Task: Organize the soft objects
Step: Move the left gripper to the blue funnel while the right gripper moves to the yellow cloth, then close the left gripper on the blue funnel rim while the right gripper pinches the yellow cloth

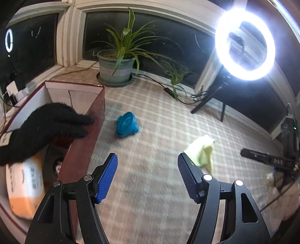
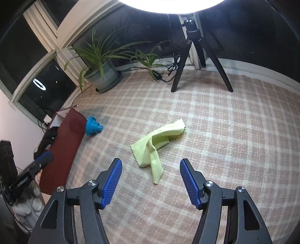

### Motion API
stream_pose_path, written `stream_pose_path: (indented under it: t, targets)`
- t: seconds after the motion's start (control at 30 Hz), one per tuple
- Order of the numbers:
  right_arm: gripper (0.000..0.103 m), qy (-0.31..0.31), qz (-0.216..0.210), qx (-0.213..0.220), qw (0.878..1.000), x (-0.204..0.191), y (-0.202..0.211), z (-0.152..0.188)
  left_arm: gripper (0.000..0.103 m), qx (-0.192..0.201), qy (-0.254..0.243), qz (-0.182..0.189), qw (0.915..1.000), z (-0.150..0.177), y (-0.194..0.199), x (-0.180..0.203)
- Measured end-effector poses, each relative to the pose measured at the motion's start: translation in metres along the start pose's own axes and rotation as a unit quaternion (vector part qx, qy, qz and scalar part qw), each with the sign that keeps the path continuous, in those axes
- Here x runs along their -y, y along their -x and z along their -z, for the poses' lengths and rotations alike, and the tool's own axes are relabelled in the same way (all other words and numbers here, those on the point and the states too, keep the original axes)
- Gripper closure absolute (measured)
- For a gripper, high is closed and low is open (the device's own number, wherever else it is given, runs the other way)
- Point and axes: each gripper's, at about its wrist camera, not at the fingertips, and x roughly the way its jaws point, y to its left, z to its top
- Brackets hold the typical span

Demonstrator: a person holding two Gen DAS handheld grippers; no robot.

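At nine o'clock your black glove [image 1: 46, 123] droops over the rim of the red box [image 1: 82, 150]; a brush from your left tool [image 1: 147, 159], released and empty, could tip it out. The blue cup [image 1: 126, 124] sits at twelve o'clock. Your right tool [image 2: 151, 165], also released, faces the yellow cloth [image 2: 155, 144] at twelve; pinch one loose fold and it may slide free.

Box [image 1: 88, 131] interior mostly hidden behind black glove [image 1: 46, 127]; orange pack [image 1: 24, 187] print blurred; ring light [image 2: 168, 2] cropped at top edge.
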Motion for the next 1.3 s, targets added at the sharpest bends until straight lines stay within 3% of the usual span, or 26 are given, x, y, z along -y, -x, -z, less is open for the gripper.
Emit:
stream_pose_path:
  t: [0.33, 0.47, 0.6, 1.0, 1.1, 1.17, 1.3]
  targets:
    - [0.043, 0.029, 0.003, -0.026, 0.999, -0.005, -0.049, -0.007, 0.037, 0.011, -0.02, -0.018, 0.9996, -0.02, -0.055, 0.013]
    - [0.043, 0.028, -0.002, -0.031, 0.999, -0.003, -0.061, -0.008, 0.045, 0.007, -0.01, -0.019, 0.9998, -0.025, -0.075, 0.01]
    - [0.043, 0.021, -0.01, -0.041, 0.999, 0.001, -0.074, -0.01, 0.047, 0.006, -0.005, -0.025, 0.9997, -0.03, -0.092, 0.007]
    - [0.043, 0.03, -0.003, -0.056, 0.998, 0.003, -0.101, -0.017, 0.064, -0.006, -0.018, -0.051, 0.9985, -0.04, -0.128, 0.003]
    - [0.043, 0.032, 0.003, -0.059, 0.998, 0.004, -0.105, -0.018, 0.071, -0.012, -0.019, -0.055, 0.9982, -0.039, -0.134, 0.002]
    - [0.043, 0.035, 0.007, -0.059, 0.998, 0.003, -0.107, -0.018, 0.081, -0.017, -0.021, -0.055, 0.9981, -0.038, -0.137, 0.002]
    - [0.043, 0.046, 0.014, -0.06, 0.997, -0.001, -0.111, -0.02, 0.086, -0.027, -0.022, -0.05, 0.9982, -0.033, -0.142, 0.001]
